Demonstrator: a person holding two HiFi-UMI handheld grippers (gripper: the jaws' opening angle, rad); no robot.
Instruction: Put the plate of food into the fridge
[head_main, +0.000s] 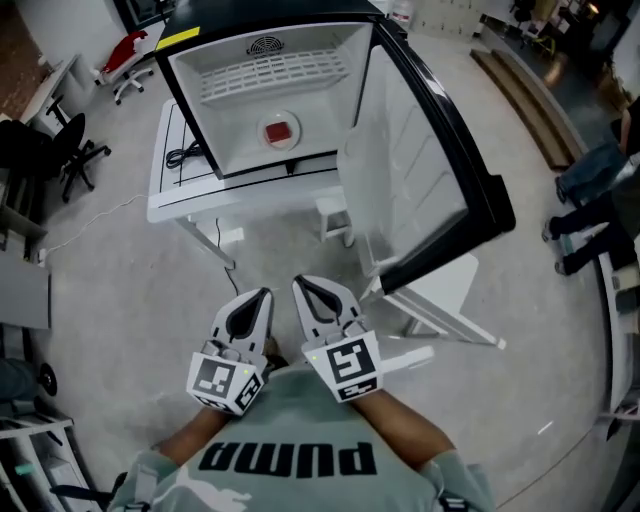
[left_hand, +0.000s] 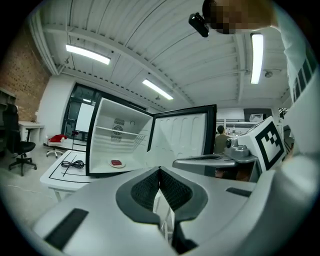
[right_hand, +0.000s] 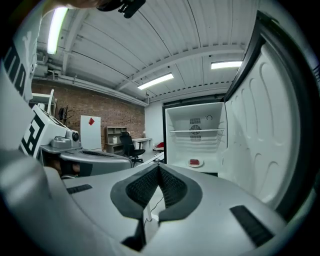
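A white plate with red food (head_main: 281, 131) sits on the floor of the open fridge (head_main: 232, 128), below its wire shelf. The same plate (left_hand: 117, 163) shows small and far off in the left gripper view, and the plate (right_hand: 194, 162) likewise in the right gripper view. My left gripper (head_main: 264, 294) and right gripper (head_main: 300, 284) are side by side close to my chest, well back from the fridge. Both are shut with nothing between their jaws. The left gripper (left_hand: 160, 171) and the right gripper (right_hand: 159, 167) point toward the fridge interior.
The fridge stands on a white table (head_main: 165, 190) with a black cable (head_main: 185, 155) on it. Its door (head_main: 430, 150) swings out to the right. An office chair (head_main: 70, 150) is at the left, people's legs (head_main: 590, 200) at the right. Concrete floor lies between me and the table.
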